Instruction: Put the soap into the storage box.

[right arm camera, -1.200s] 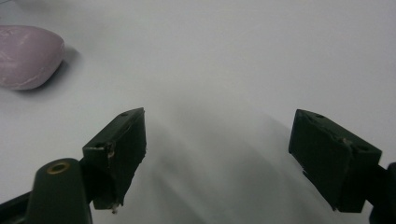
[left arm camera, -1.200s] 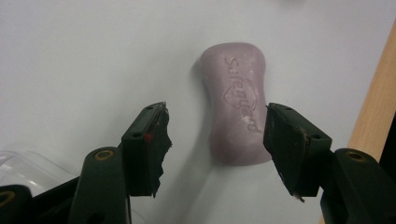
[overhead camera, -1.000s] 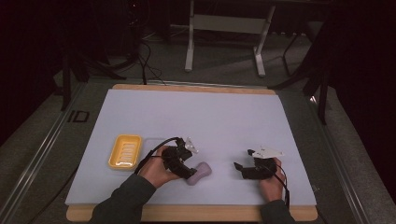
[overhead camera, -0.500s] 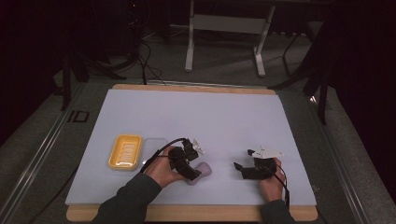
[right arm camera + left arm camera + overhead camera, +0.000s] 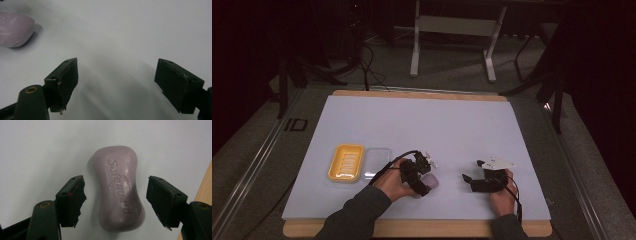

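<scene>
A lilac bar of soap (image 5: 118,192), stamped with a brand name, lies flat on the white mat (image 5: 37,145). My left gripper (image 5: 116,180) hangs over it. Its jaws have just been opening and now stand wide, one on each side of the bar, neither pad touching it. From above, the left gripper (image 5: 422,182) covers most of the soap (image 5: 432,182). My right gripper (image 5: 468,182) rests on the mat to the right, jaws pointing left towards the soap. In its own view the right gripper (image 5: 117,62) is open and empty, with the soap's (image 5: 15,30) end at the upper left.
A yellow soap dish (image 5: 345,162) sits on the mat left of my left hand, with a clear lid (image 5: 378,161) beside it. The wooden board's front edge (image 5: 422,227) runs just behind both hands. Table legs (image 5: 414,45) and cables stand on the floor beyond.
My left hand has shifted right and slightly down over the soap, hiding more of it, and its jaws stand wider. The right hand has stayed still.
</scene>
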